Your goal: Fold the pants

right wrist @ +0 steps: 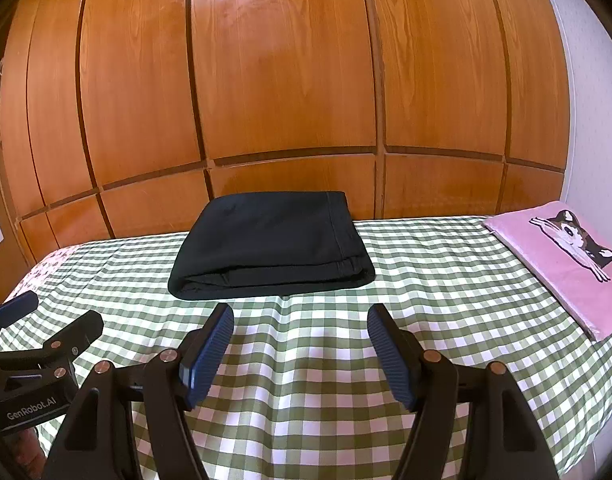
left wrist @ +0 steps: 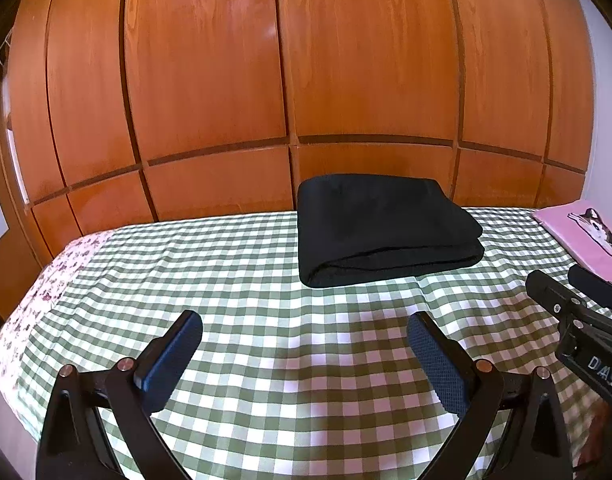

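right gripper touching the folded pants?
Apart. In the right wrist view, the right gripper is open and a strip of checked bedsheet shows between its fingertips and the near edge of the folded black pants.

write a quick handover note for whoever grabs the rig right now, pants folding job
Left gripper: open, holding nothing, held over the checked bedspread short of the pants.
Right gripper: open, holding nothing, just in front of the pants' near folded edge.
Pants: black, folded into a compact layered rectangle, lying flat near the far edge of the bed in front of the wooden wardrobe. Neither gripper touches them.
Pink cat-print cloth: lies apart to the right.
Done: the fold looks complete.
Left: probably nothing but a check for tidiness, then withdraw.
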The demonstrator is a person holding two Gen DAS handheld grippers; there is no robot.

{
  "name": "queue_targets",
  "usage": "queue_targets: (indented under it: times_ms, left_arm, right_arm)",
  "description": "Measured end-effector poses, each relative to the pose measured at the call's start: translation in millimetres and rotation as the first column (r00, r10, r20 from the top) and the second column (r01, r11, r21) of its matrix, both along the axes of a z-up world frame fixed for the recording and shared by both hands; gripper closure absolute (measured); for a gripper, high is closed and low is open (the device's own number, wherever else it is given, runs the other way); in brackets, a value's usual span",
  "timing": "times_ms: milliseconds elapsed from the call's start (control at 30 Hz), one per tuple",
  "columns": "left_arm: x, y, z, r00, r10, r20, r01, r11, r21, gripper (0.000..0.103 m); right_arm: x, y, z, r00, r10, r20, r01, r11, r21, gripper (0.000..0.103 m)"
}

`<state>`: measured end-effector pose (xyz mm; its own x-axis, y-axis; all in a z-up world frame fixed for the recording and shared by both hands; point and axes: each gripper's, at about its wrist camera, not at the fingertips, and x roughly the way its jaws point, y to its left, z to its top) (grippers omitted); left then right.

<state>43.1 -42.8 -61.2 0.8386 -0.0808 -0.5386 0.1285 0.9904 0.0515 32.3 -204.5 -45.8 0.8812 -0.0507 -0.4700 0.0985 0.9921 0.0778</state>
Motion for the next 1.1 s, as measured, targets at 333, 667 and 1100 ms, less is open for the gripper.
queue_targets:
  times_ms: [333, 667, 1100]
  left_arm:
    - [2, 1, -2, 1.0, 0.011, -0.015, -0.011, 1.0, -0.007, 0.0]
    - [5, 4, -6, 0.999, 0.024, -0.037, -0.024, 1.0, -0.001, 0.001]
    - [6, 2, -10, 0.999, 0.029, -0.038, -0.028, 0.999, 0.026, 0.001]
  right_arm:
    - [1, -1, -2, 1.0, -0.002, -0.011, 0.002, 1.0, 0.008, 0.033]
    - [1, 0, -3, 1.0, 0.0, -0.018, 0.0, 1.0, 0.008, 0.033]
    - [3, 0, -7, 0.999, -0.007, -0.031, 0.008, 1.0, 0.014, 0.033]
